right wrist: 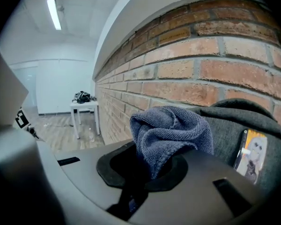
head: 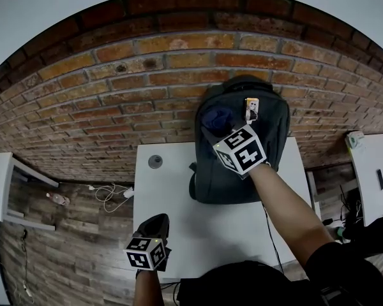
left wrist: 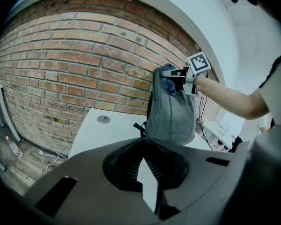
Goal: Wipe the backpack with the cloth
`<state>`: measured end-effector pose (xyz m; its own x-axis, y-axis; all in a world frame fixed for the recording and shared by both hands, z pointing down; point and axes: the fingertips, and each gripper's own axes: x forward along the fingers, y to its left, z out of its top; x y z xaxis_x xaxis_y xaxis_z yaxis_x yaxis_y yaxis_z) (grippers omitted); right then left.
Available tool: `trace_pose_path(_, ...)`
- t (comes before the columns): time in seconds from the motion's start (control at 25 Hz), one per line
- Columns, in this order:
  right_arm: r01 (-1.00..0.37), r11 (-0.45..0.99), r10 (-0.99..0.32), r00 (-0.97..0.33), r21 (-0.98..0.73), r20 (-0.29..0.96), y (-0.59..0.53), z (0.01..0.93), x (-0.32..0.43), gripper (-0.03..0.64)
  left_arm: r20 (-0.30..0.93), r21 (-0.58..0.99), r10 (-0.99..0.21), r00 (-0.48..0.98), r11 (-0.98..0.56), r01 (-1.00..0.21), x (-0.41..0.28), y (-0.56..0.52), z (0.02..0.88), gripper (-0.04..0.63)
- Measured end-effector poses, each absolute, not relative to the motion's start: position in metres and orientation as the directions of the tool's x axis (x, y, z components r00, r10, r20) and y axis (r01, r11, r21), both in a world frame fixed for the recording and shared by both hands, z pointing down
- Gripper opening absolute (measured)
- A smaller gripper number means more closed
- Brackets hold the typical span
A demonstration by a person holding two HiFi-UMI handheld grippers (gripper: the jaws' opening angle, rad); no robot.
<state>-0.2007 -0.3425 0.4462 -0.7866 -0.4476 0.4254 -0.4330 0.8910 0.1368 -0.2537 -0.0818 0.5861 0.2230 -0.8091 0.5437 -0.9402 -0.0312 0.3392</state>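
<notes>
The head view looks steeply down on the worktop (head: pixel 172 203) and backpack (head: pixel 223 178). The left gripper view faces that backpack from across the worktop; the right gripper view presses close, cloth (right wrist: pixel 171 130) filling its foreground.

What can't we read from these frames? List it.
1. Where the cloth meets the backpack: the right gripper's marker cube covers it in the head view; the bunched cloth hides it in the right gripper view.
2. Print on the backpack's tag: too small in the head view, blurred in the right gripper view.
3. Backpack's far side: hidden by its own body in every view.
</notes>
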Motion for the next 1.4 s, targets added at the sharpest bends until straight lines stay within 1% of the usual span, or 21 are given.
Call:
trace_pose_path(0.16, -0.395, 0.913, -0.390, -0.781, 0.097, 0.487, -0.332, 0.460, -0.199, 0.037, 0.544, 0.340, -0.809, 0.221, -0.028, -0.940, -0.252, -0.077, 0.588, -0.006)
trace_pose_path(0.6, -0.345, 0.934, -0.332, -0.751, 0.090, 0.570, -0.301, 0.495, -0.196, 0.037, 0.539, 0.340, -0.812, 0.222, -0.031, -0.940, -0.248, -0.074, 0.586, -0.006)
trace_pose_path(0.84, -0.329, 0.940, -0.316, -0.744, 0.089, 0.589, -0.288, 0.507, -0.193, 0.037, 0.538, 0.339, -0.816, 0.211, -0.020, -0.941, -0.250, -0.069, 0.583, -0.006)
trace_pose_path(1.24, -0.343, 0.939, -0.281, -0.738, 0.018, 0.614, -0.257, 0.533, -0.183, 0.037, 0.539, 0.338, -0.815, 0.213, -0.022, -0.941, -0.251, -0.066, 0.583, -0.006)
trace_pose_path(1.4, -0.355, 0.935, -0.286, -0.732, 0.012, 0.618, -0.246, 0.544, -0.176, 0.037, 0.536, 0.337, -0.816, 0.216, -0.028, -0.941, -0.251, -0.067, 0.583, -0.006)
